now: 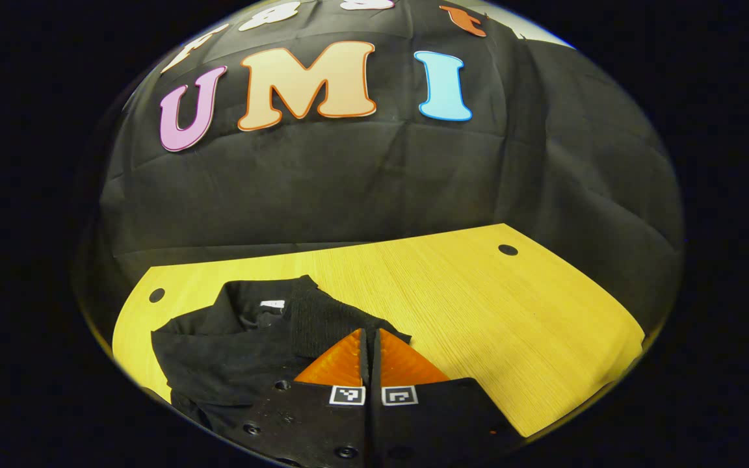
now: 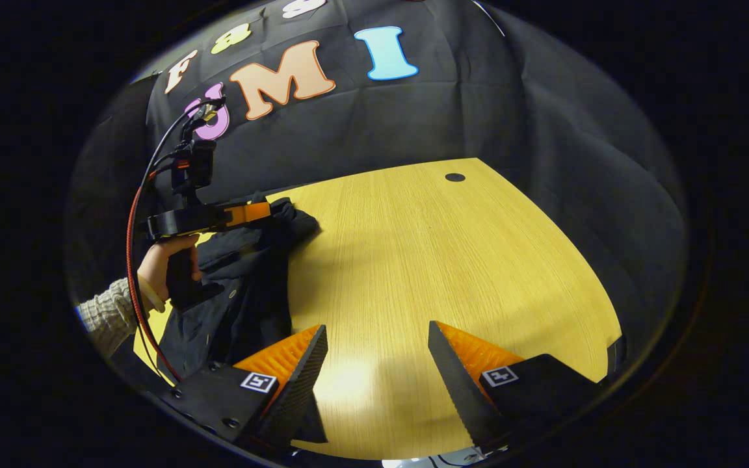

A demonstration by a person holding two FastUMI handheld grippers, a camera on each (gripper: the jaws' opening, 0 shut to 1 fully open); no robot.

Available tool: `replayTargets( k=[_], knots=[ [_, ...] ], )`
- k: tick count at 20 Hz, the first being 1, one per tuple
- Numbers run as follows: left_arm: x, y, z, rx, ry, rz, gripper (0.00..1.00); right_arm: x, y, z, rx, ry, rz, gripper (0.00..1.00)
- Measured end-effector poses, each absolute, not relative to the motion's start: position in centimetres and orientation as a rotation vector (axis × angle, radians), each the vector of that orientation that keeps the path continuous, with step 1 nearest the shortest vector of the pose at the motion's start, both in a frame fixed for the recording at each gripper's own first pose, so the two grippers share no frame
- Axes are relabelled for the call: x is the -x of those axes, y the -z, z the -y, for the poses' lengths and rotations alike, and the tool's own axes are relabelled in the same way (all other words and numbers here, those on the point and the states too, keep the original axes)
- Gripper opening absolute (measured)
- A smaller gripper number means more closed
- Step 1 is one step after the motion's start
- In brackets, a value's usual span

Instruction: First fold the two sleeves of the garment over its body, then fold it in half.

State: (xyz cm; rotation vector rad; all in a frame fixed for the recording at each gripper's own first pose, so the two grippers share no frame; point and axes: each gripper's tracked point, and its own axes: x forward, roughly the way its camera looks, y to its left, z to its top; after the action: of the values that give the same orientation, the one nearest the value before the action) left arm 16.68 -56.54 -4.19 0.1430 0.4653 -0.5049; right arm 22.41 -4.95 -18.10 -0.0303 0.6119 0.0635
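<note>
Black garment [image 1: 244, 338] lies bunched on the yellow counter [image 1: 478, 305], just ahead-left of the left hand-held gripper [image 1: 370, 351], whose fingers are closed, apparently pinching a fold. In the right gripper view, the right hand-held gripper [image 2: 374, 364] gapes open over bare counter, garment to its left.

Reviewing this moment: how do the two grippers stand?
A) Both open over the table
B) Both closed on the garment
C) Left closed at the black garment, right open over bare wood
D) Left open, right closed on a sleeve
C: the left gripper has its fingers together at the black garment, while the right gripper gapes over the bare wooden table.
</note>
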Motion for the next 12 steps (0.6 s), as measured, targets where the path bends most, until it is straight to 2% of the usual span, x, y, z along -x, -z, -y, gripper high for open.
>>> replayTargets(
  k=[2,3,4,5,7,8,9,12],
  knots=[
    [-16.7,5.8,56.5,-0.163,0.496,-0.5,0.0,-22.5,18.2,5.2,0.029,-0.061,-0.615,0.98],
    [-16.5,6.4,56.5,-0.167,0.493,-0.518,0.0,-22.5,18.3,5.4,0.03,-0.06,-0.617,0.93],
    [-16.6,7.1,56.5,-0.17,0.486,-0.536,0.0,-22.5,18.4,5.5,0.031,-0.061,-0.619,0.93],
    [-16.4,7.8,56.5,-0.169,0.485,-0.557,0.0,-22.6,18.4,5.6,0.033,-0.062,-0.62,0.98],
    [-16.1,8.6,56.8,-0.162,0.48,-0.577,0.0,-22.6,18.5,6.0,0.042,-0.066,-0.62,0.98],
    [-16.1,8.8,56.9,-0.161,0.476,-0.579,0.0,-22.6,18.6,6.0,0.046,-0.068,-0.62,0.93],
    [-16.1,8.7,56.9,-0.16,0.472,-0.577,0.0,-22.7,18.7,6.1,0.047,-0.071,-0.62,0.98],
    [-15.9,7.6,57.2,-0.158,0.476,-0.557,0.0,-22.5,19.0,6.1,0.052,-0.082,-0.625,0.98]
  ],
)
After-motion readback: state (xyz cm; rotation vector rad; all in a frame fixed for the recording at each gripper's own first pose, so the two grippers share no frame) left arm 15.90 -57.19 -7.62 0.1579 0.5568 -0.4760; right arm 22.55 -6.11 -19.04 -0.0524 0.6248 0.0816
